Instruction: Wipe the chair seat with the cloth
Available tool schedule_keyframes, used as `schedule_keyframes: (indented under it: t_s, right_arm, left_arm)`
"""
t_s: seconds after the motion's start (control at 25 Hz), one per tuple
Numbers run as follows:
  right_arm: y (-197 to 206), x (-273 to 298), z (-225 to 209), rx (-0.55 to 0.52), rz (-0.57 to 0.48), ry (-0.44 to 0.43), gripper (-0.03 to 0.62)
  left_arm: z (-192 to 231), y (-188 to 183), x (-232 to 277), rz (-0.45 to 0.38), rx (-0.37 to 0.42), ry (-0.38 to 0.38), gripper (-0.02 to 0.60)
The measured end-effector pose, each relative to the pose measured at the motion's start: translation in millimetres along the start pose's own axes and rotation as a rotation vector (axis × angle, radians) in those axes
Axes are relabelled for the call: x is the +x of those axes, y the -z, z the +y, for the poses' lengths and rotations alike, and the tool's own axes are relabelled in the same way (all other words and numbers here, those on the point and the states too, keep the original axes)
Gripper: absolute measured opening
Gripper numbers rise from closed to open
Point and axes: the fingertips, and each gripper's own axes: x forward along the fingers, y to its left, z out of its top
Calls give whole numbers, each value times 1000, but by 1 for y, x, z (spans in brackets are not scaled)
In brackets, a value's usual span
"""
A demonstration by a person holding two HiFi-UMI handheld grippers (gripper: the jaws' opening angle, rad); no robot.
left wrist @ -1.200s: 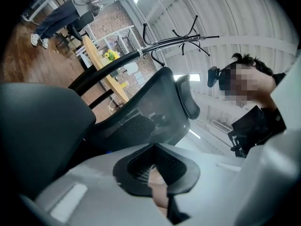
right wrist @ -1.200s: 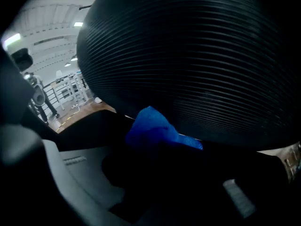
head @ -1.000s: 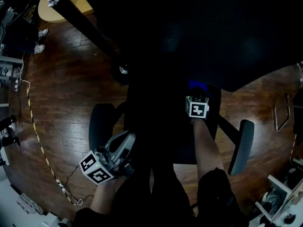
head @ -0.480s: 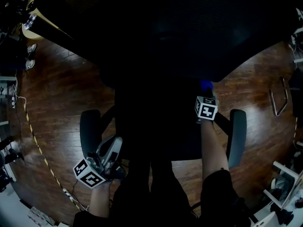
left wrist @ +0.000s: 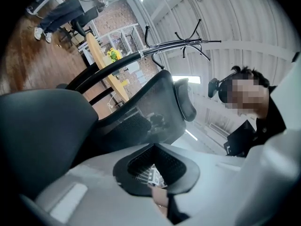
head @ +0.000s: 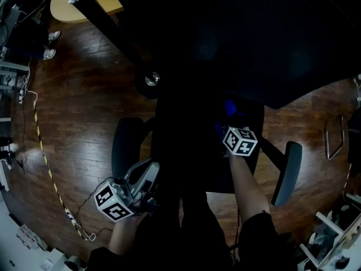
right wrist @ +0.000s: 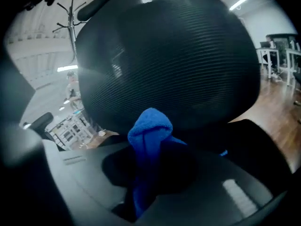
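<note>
A black office chair fills the head view, its dark seat (head: pixel 192 151) under its mesh backrest (head: pixel 254 44). My right gripper (head: pixel 236 130) hovers over the seat's right side, shut on a blue cloth (head: pixel 228 109). In the right gripper view the cloth (right wrist: pixel 149 128) stands bunched between the jaws of that gripper (right wrist: pixel 150 147), in front of the backrest (right wrist: pixel 164 55). My left gripper (head: pixel 144 174) is by the left armrest (head: pixel 125 145), shut and holding nothing. In its own view the left gripper (left wrist: pixel 155 147) points up past the armrest (left wrist: pixel 42 126) toward the backrest (left wrist: pixel 155 107).
The right armrest (head: pixel 287 171) sticks out beside my right arm. A coat stand's pole (head: pixel 104 18) and base (head: pixel 151 79) lie behind the chair. A yellow table (head: pixel 67 7) sits far left. A cable (head: pixel 48 168) runs along the wooden floor.
My right gripper has drawn back from the backrest with the cloth, which now stands upright between the jaws. The left gripper has stayed by the left armrest.
</note>
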Motion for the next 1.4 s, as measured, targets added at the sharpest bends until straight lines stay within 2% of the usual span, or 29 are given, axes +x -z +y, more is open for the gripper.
schedule_keyframes:
  t_s: [0.2,0.32,0.44,0.56,0.64,0.76,0.84,1.08,1.4]
  right_arm:
    - [43,66,140,-43,118,-197,64]
    - [70,90,198,-138,199,-237,64]
    - [86,104,229,-284,246,-214,64]
    - [91,107,238,-453,263,-181,64]
    - [92,107,236,-487,256,-188,64]
    - [90,103,216,-435,245,-171,64]
    - [88,97,190,-401,234,-121,64]
    - [80,56,85,-362,231,49,64]
    - [63,-47,-74,-299,225,313,64]
  left_arm:
    - [4,-8,-20,-64,-18,-25,-12]
    - [5,-7,-31,-91,-31,-37,-11]
    - [2,-6,-38,-106,-44,-27,-12]
    - [1,-4,-44,-108,-51,-29,-12]
    - [2,-4,-45,-105,-53,-32,-12]
    - [-1,-3,-43,-95,-51,-18,-12]
    - [-5,-1,-41,-77,-48,-9,-11]
    - [-10,14,-27,-15,-39,13,-12]
    - [-16,24,-5,60,-14,43,-12]
